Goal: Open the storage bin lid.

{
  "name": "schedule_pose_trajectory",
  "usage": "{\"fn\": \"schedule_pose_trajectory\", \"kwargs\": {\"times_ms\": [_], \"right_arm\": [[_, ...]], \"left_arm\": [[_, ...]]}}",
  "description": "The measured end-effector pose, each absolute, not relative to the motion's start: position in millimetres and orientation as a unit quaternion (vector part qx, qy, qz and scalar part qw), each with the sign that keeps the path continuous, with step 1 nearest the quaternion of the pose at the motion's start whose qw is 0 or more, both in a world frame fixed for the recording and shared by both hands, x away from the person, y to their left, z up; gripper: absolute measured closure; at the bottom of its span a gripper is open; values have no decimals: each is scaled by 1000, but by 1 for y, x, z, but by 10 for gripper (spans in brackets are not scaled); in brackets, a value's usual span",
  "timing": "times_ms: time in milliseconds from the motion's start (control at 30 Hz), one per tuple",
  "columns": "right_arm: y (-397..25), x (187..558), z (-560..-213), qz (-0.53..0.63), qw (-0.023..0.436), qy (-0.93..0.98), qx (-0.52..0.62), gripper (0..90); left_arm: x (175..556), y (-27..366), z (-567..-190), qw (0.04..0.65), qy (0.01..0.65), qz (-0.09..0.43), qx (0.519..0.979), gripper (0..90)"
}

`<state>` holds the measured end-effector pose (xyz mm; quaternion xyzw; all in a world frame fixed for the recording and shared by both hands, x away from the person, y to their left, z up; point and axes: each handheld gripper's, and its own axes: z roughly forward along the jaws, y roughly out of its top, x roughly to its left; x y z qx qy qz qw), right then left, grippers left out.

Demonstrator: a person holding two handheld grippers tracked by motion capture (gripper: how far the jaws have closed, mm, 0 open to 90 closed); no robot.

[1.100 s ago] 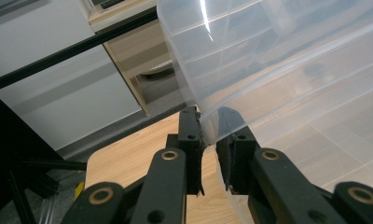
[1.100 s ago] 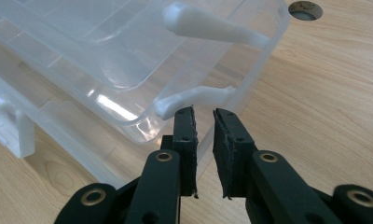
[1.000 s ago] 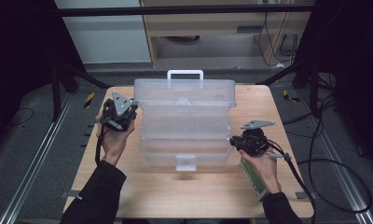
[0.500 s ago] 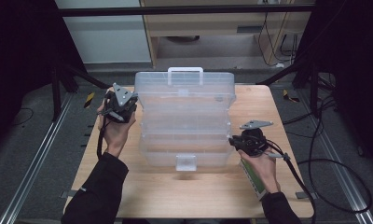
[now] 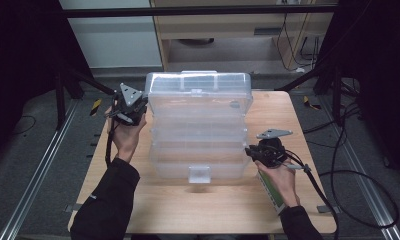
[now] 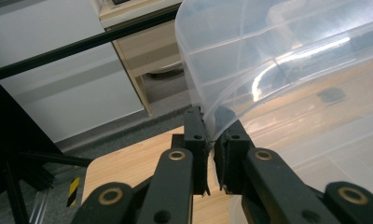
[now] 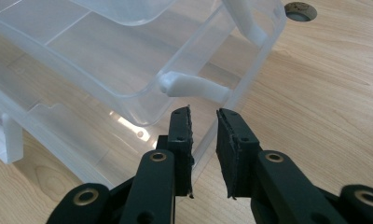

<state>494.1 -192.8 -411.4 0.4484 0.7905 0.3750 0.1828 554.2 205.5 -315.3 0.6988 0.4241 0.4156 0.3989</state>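
The clear tiered box (image 5: 198, 127) in the desk's (image 5: 308, 200) middle is being opened, its lid rim pinched by the left tongs (image 6: 211, 140), while the right tongs (image 7: 203, 116), narrowly parted, are poised beside its near-right corner for steadying next.

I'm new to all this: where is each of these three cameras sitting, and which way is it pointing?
High view: above the person's side, facing forward and down on the wooden table; forearms, both hands and both grippers show.
Left gripper view: rides the left gripper, looking along its jaws pinched on the clear tiered organizer box's top edge.
Right gripper view: rides the right gripper, jaws apart near the box's lower tier.
All three share the box and table.
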Motion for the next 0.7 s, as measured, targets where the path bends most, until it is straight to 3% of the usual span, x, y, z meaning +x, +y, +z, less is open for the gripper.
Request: {"fn": "schedule_pose_trajectory", "kwargs": {"times_ms": [700], "right_arm": [[-187,496,-410,361,177,769,497,759]], "left_arm": [[564,204,-311,407,435,408,692,841]]}}
